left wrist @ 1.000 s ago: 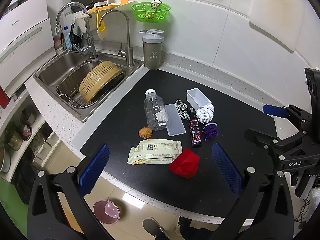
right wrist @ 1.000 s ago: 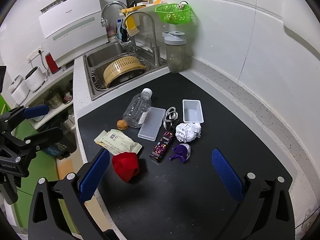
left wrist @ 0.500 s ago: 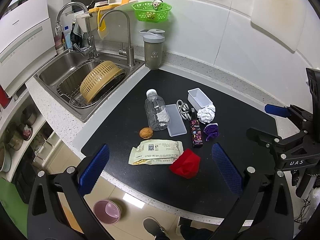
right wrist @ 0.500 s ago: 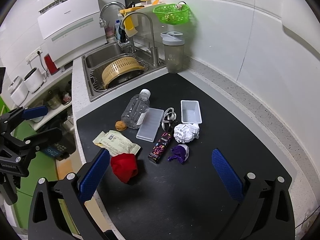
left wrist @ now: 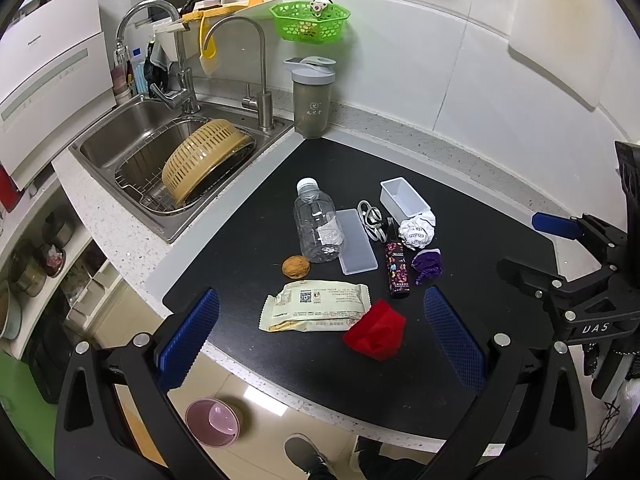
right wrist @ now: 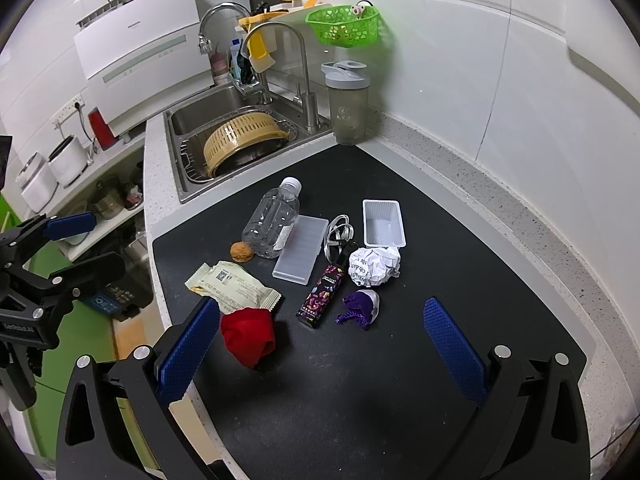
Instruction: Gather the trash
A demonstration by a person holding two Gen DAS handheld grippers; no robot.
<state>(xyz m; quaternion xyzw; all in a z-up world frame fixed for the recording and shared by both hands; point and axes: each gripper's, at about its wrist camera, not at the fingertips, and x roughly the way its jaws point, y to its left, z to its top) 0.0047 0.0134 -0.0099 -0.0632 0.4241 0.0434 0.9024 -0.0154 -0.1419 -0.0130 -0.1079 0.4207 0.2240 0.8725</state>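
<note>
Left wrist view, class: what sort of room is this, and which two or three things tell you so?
Most likely a home kitchen. A steel sink with taps holds a yellow colander, and a stone-look counter runs along a tiled wall. A black mat on the counter holds scattered trash.

Black gripper frames point(left wrist: 320, 336) — blue textured pads point(left wrist: 454, 338), silver screws (white "UAS" marking).

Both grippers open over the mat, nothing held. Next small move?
Probably lower the left gripper onto the red wad. It is the nearest trash, lying between the open jaws by the mat's front edge, touching only the wrapper. The right gripper is open too, farther from it.
</note>
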